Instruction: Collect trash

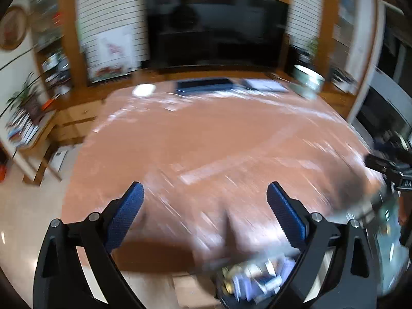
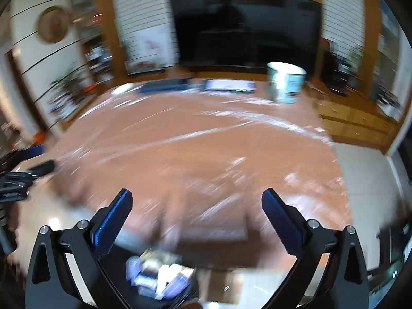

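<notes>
Both views are motion-blurred. My left gripper [image 1: 205, 190] is open above the reddish-brown table [image 1: 206, 141], with nothing between its blue pads [image 1: 126, 216]. My right gripper [image 2: 197, 194] is also open and empty over the same table [image 2: 193, 141]. Below the table's near edge is a dark container holding crumpled white and bluish trash [image 1: 257, 280], which the right wrist view shows between the gripper's arms [image 2: 159, 275]. The other gripper's black body pokes in at the right edge of the left view [image 1: 391, 164] and at the left edge of the right view [image 2: 18, 177].
At the table's far end stand a pale blue-green bucket [image 2: 285, 82], a dark blue flat item [image 1: 203, 85], papers [image 2: 229, 85] and a white object [image 1: 144, 89]. A large dark television [image 1: 216, 28] and wooden cabinets [image 2: 355, 123] lie behind. Pale floor [image 1: 28, 206] flanks the table.
</notes>
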The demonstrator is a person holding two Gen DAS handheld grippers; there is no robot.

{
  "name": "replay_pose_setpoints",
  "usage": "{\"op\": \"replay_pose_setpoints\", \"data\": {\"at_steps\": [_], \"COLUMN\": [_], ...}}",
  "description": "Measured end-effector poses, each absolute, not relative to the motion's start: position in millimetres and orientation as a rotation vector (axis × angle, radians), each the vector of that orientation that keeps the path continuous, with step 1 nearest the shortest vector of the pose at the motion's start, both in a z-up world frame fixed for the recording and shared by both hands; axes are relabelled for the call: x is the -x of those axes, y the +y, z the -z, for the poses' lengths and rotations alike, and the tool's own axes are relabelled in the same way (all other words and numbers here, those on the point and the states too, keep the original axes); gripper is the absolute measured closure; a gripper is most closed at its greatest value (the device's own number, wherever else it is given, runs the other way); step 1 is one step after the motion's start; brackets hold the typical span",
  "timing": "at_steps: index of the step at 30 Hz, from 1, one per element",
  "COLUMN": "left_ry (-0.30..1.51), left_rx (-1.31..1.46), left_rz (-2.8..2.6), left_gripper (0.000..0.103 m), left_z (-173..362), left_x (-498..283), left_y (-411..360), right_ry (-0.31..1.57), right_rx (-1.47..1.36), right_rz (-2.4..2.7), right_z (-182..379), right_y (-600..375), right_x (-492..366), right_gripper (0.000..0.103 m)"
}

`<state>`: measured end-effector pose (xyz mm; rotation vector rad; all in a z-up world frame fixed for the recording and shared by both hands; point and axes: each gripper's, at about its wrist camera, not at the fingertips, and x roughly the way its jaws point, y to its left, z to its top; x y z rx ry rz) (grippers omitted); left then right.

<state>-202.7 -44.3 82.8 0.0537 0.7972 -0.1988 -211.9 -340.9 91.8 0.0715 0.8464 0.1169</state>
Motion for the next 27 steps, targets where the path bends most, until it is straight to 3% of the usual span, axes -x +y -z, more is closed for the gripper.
{"op": "replay_pose_setpoints", "data": {"at_steps": [11, 27], "left_ry": [0.905, 0.955], "left_rx": [0.044, 0.017], "left_rz": [-0.021, -0.044], "left_gripper": [0.006, 0.005], "left_z": [-36, -7], "left_x": [60, 8], "left_y": [17, 26], "right_ry": [0.951, 0.976], "right_rx": [-0.07, -0.111], "right_rz": [0.129, 0.184], "right_z": [-40, -9], "right_y": [-409, -446], "right_x": [82, 25], "right_gripper": [0.004, 0.004]}}
